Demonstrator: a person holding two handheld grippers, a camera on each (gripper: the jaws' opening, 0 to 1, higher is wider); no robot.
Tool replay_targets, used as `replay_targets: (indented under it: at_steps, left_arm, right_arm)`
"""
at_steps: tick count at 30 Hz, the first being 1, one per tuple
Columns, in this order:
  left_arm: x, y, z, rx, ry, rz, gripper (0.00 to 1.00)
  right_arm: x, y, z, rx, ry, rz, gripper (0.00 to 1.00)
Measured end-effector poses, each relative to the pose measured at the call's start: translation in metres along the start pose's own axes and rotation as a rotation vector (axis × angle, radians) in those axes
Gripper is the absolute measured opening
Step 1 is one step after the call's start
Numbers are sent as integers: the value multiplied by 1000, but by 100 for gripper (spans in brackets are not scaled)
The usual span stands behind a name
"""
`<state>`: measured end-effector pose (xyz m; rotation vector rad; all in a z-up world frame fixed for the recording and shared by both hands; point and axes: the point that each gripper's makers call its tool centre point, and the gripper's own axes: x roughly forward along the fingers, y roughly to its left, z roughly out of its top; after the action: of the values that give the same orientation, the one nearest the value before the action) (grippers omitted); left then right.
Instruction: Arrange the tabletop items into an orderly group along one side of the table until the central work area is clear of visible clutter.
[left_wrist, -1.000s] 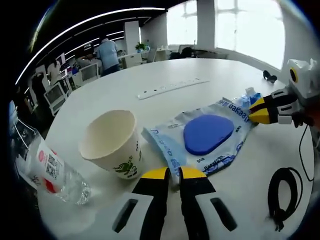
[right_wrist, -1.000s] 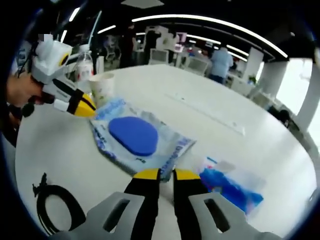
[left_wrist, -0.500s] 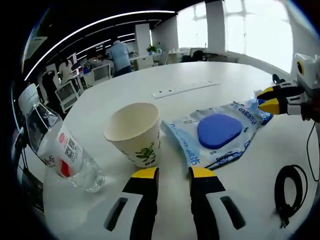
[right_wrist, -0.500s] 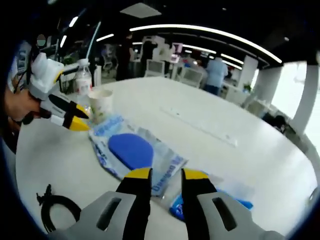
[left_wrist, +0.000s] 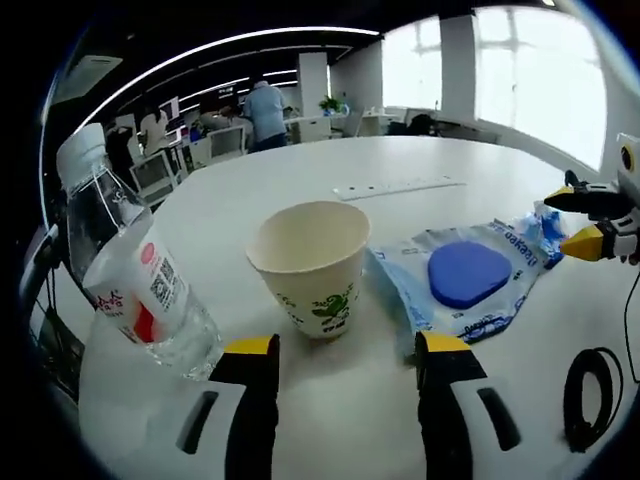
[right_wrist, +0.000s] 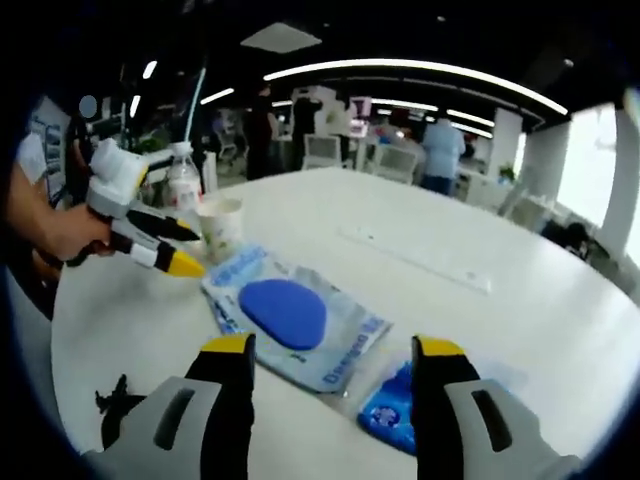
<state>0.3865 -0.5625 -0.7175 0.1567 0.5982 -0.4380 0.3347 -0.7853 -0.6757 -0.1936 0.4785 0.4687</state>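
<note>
**Both grippers just let go of the pouch**

Since a second ago both grippers have gone from pinching the clear plastic pouch with the blue oval pad (left_wrist: 468, 277) to spread wide and empty. The left gripper (left_wrist: 346, 346) now has the cream paper cup (left_wrist: 310, 262) dead ahead between its jaws, clear water bottle (left_wrist: 125, 280) off to its left. The right gripper (right_wrist: 333, 346) frames the small blue packet (right_wrist: 392, 408); pouch just beyond. Looks like cup's next, white worktop (left_wrist: 400, 160) middle still cluttered.

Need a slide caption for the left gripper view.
Open left hand-held gripper faces a paper cup, water bottle beside it, blue pad packet beyond.
</note>
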Motion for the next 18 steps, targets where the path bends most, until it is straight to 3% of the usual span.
replay_targets:
  at_steps: [2, 6, 18]
  left_arm:
    - [2, 1, 1, 6, -2, 2, 59]
    - [6, 5, 4, 0, -10, 7, 59]
    - [10, 20, 18, -25, -45, 39, 53]
  right_arm:
    - [-1, 3, -1, 4, -2, 12, 73]
    - [-6, 6, -1, 24, -17, 28, 82]
    - [-23, 5, -6, 47, -23, 24, 81]
